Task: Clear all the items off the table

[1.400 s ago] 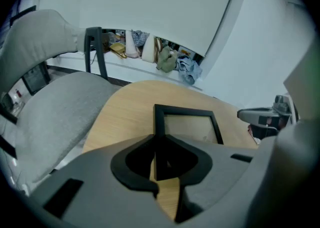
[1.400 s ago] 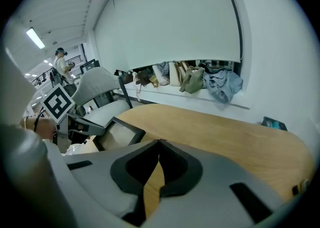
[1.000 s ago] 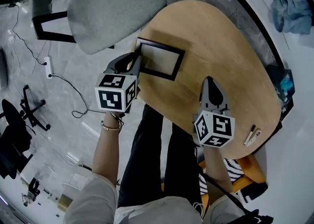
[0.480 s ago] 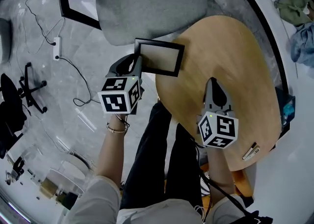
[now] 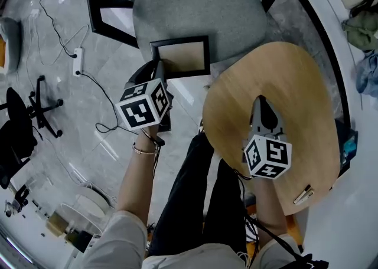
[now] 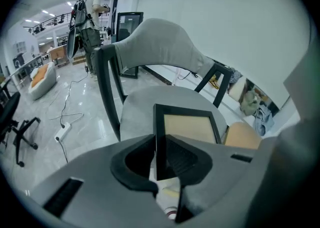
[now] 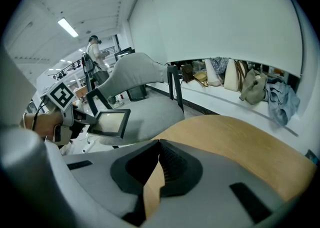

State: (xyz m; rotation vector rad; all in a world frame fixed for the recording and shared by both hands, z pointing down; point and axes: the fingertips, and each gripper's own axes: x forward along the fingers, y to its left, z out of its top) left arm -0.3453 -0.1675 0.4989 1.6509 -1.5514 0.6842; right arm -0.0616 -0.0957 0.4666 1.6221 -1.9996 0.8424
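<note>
Left gripper (image 5: 155, 68): fingers (image 6: 192, 157) partly closed, clamped on the near-left edge of a black picture frame (image 5: 181, 56). The frame's edge sits deep between the pads. The rest of the frame reaches forward and to the right, past the fingertips, glass side up. It is held in the air, roughly flat, clear of the table (image 5: 307, 85). A grey chair (image 5: 195, 8) lies directly under and beyond the frame; I can't tell whether frame and seat touch.

Right gripper (image 5: 260, 99): fingers pressed fully together, with nothing between them. They point out over bare wooden tabletop, which spreads ahead of and below the tips. The frame is well off to the left of these fingers.

A small pale item (image 5: 304, 194) lies behind the right fingers at the table's near edge; it is too small to identify.

A power strip (image 5: 77, 61) and cable lie on the floor left of the left fingers.
</note>
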